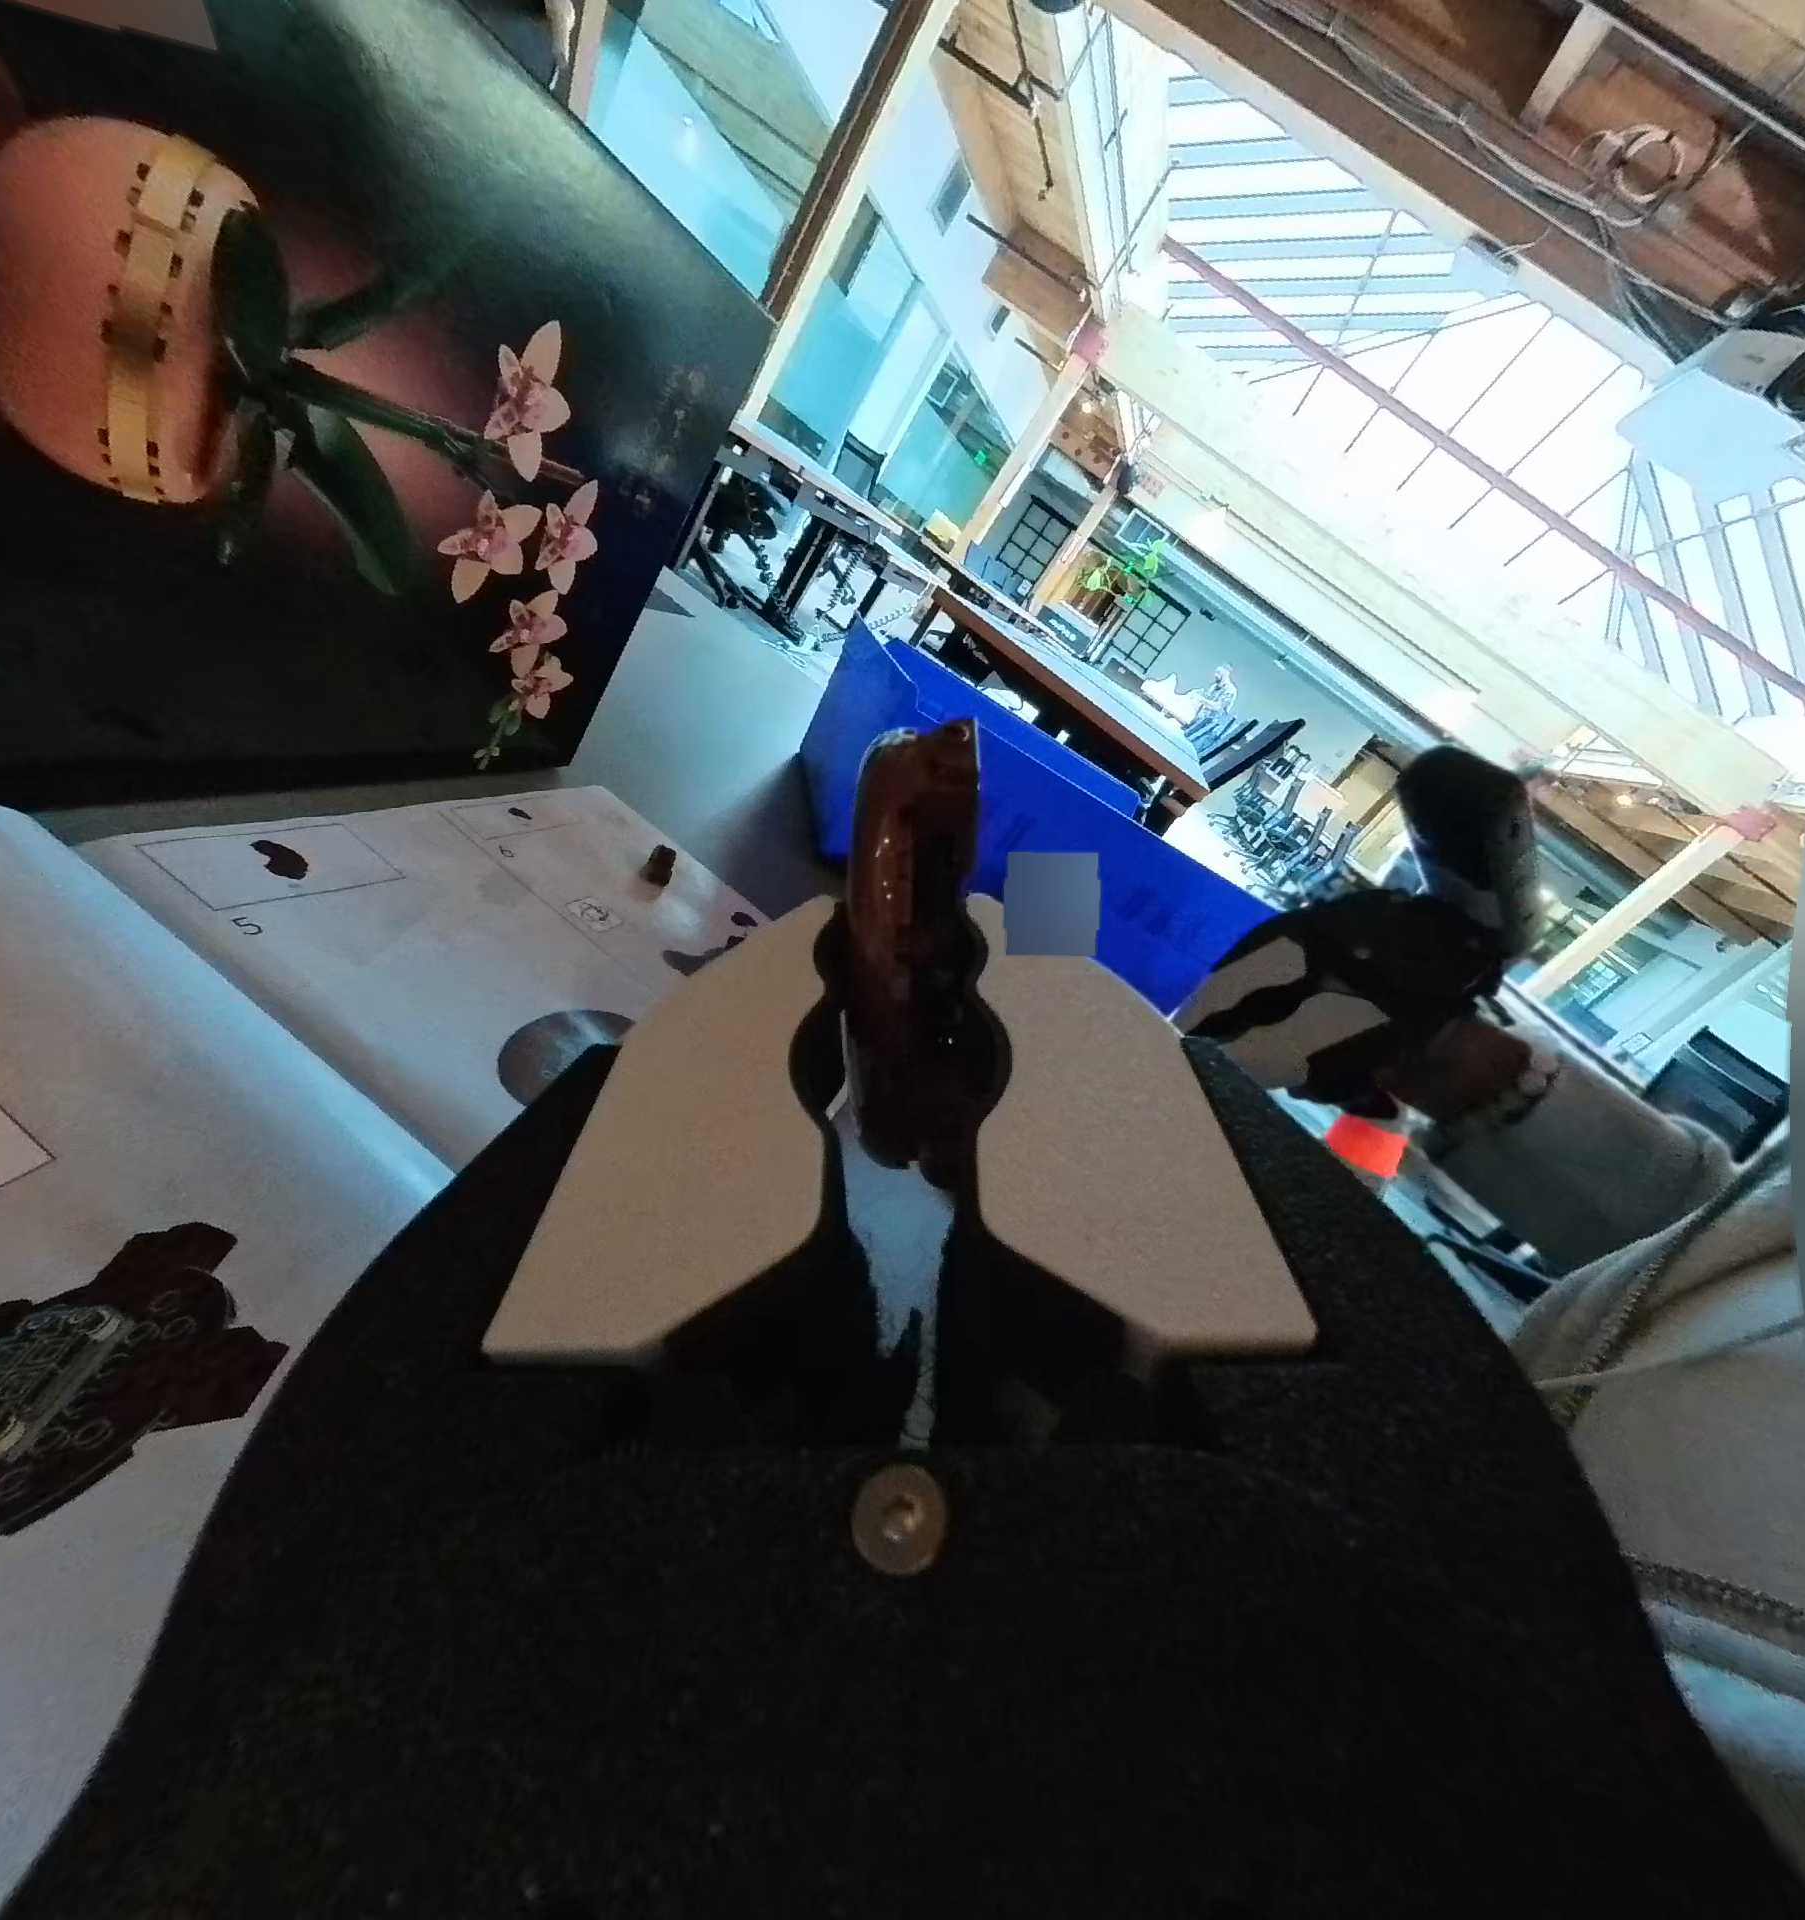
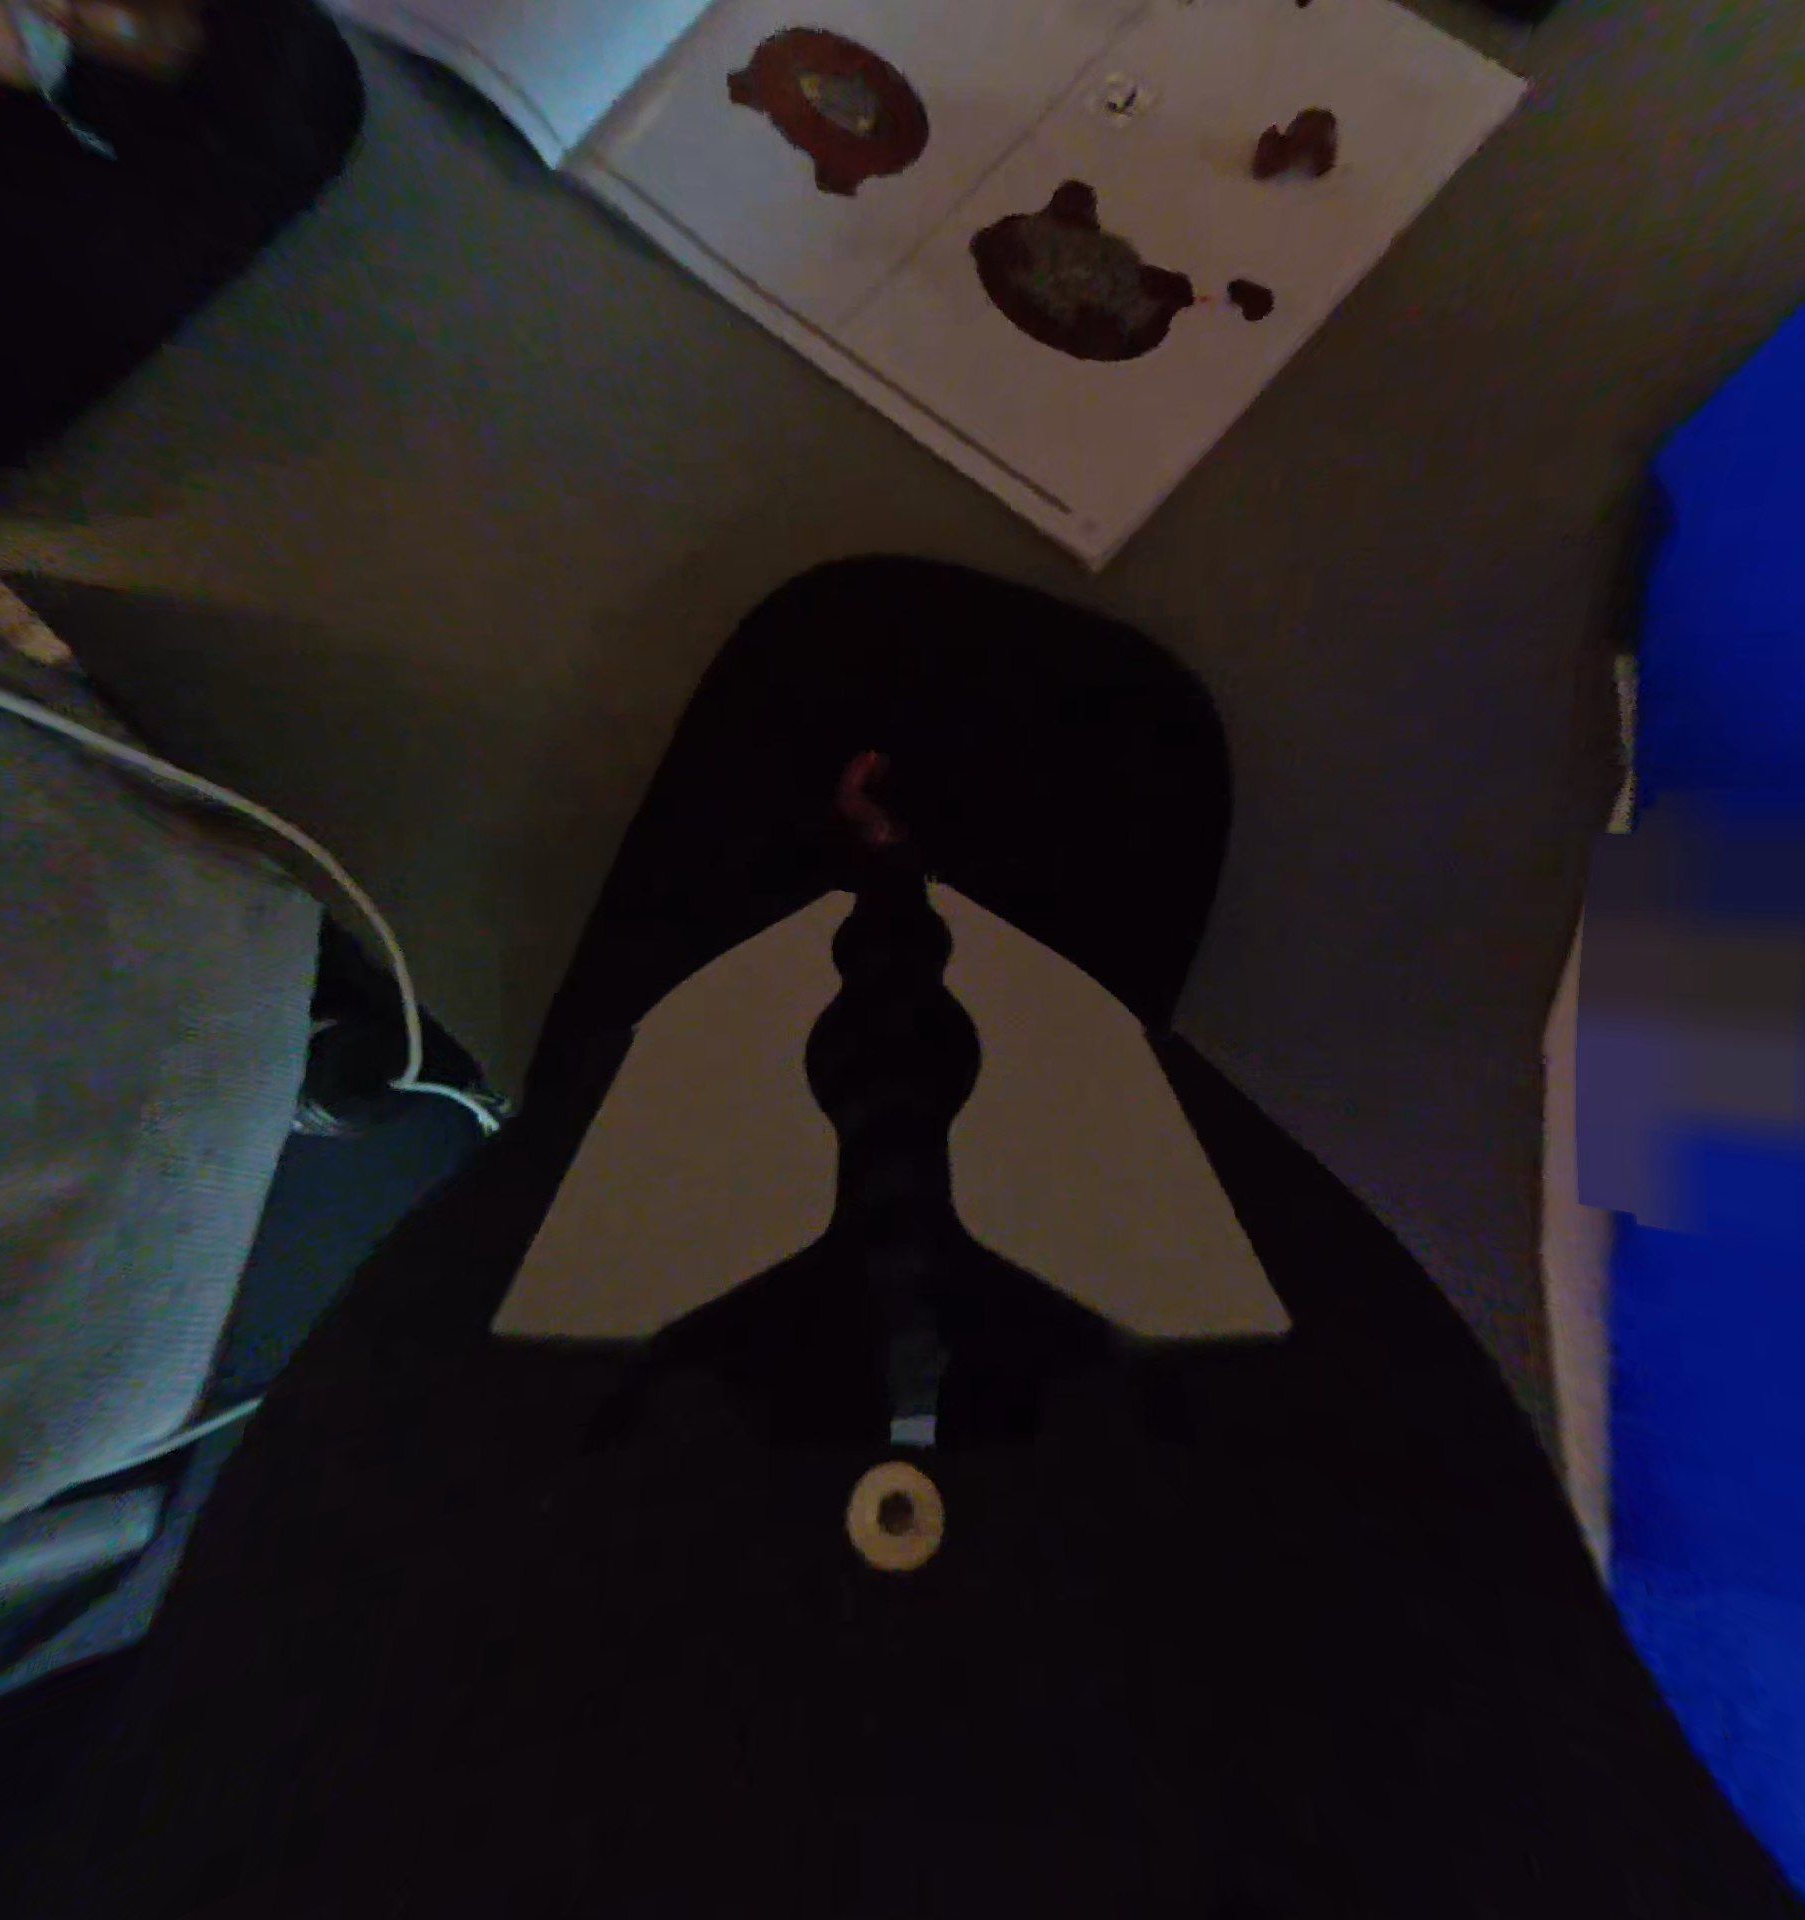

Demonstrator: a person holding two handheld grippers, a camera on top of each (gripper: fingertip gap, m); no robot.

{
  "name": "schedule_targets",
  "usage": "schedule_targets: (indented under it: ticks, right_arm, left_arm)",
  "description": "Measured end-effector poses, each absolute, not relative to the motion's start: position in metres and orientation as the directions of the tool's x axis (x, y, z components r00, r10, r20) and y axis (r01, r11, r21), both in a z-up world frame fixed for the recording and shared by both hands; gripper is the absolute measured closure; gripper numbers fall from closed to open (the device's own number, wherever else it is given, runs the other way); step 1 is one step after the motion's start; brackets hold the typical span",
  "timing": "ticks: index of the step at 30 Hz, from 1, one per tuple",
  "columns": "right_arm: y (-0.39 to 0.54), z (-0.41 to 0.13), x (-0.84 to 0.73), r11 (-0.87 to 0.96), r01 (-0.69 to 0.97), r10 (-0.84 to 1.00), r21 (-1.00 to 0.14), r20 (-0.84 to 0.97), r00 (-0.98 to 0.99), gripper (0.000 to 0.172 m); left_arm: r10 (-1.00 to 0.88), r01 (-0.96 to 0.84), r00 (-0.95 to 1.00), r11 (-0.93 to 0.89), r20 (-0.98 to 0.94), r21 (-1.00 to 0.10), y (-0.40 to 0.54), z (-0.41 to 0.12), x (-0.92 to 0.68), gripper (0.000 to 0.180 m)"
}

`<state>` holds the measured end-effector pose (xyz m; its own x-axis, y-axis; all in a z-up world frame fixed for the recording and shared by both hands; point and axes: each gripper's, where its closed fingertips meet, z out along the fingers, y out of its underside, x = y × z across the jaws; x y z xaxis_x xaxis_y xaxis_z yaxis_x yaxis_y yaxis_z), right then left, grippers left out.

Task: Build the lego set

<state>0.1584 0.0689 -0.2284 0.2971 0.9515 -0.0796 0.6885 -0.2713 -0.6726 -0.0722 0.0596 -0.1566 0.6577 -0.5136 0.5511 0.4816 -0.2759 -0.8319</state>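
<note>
left gripper (image 1: 903,935) is clamped on a dark brown brick assembly (image 1: 913,935) standing upright between its fingers; open booklet (image 1: 254,1039) off its left, blue bin (image 1: 1064,831) just ahead-right; right gripper (image 2: 893,894) pinches a small dark reddish piece (image 2: 870,800), bare grey table (image 2: 462,468) ahead.

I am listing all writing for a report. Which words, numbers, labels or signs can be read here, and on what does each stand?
I do not quote writing; this is where it stands.
Open white booklet: printed step numbers beside drawings of brown parts, legible.
Black box with pink flowers: small print, too blurred to read.
Blue bin: dark marks on its wall, blurred; one patch is masked.
Right wrist view: nothing legible.
</note>
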Motion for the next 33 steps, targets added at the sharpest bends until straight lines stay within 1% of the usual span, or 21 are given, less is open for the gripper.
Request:
schedule_targets:
  ticks: [1,3,4,5,8,10,17,21,24,29,33]
  right_arm:
    - [0.069,-0.228,0.156,-0.268,0.661,0.951,-0.7,-0.085,0.296,0.166]
    - [0.061,-0.222,0.143,-0.188,0.604,0.972,-0.774,-0.056,0.23,0.167]
    - [0.057,-0.221,0.136,-0.139,0.593,0.979,-0.793,-0.02,0.203,0.168]
    - [0.054,-0.224,0.132,-0.089,0.61,0.984,-0.787,0.026,0.177,0.168]
    - [0.055,-0.239,0.129,0.042,0.697,0.972,-0.715,0.19,0.136,0.169]
    - [0.061,-0.242,0.129,0.085,0.717,0.957,-0.692,0.256,0.134,0.168]
    - [0.074,-0.245,0.132,0.134,0.75,0.944,-0.648,0.313,0.102,0.168]
    - [0.076,-0.245,0.129,0.134,0.739,0.954,-0.66,0.287,0.084,0.168]
    - [0.082,-0.244,0.129,0.154,0.742,0.946,-0.652,0.315,0.081,0.168]
    - [0.09,-0.244,0.129,0.093,0.725,0.966,-0.682,0.24,0.101,0.168]
    - [0.095,-0.241,0.132,0.109,0.723,0.964,-0.682,0.249,0.089,0.167]
  left_arm:
    - [-0.514,0.48,0.658,-0.276,0.55,-0.833,0.06,-0.157,-0.072,0.163]
    - [-0.514,0.476,0.661,-0.276,0.546,-0.835,0.06,-0.157,-0.071,0.163]
    - [-0.514,0.474,0.662,-0.276,0.545,-0.836,0.06,-0.157,-0.071,0.163]
    - [-0.513,0.474,0.663,-0.275,0.545,-0.836,0.06,-0.157,-0.071,0.163]
    - [-0.51,0.487,0.661,-0.267,0.55,-0.832,0.06,-0.156,-0.074,0.163]
    - [-0.508,0.499,0.656,-0.262,0.558,-0.826,0.06,-0.155,-0.076,0.163]
    - [-0.511,0.498,0.653,-0.266,0.558,-0.826,0.06,-0.155,-0.075,0.163]
    - [-0.511,0.503,0.65,-0.265,0.562,-0.823,0.06,-0.155,-0.076,0.163]
    - [-0.511,0.507,0.647,-0.265,0.565,-0.82,0.06,-0.154,-0.076,0.163]
    - [-0.511,0.51,0.646,-0.263,0.567,-0.819,0.06,-0.154,-0.077,0.163]
    - [-0.506,0.512,0.651,-0.258,0.566,-0.819,0.06,-0.154,-0.079,0.163]
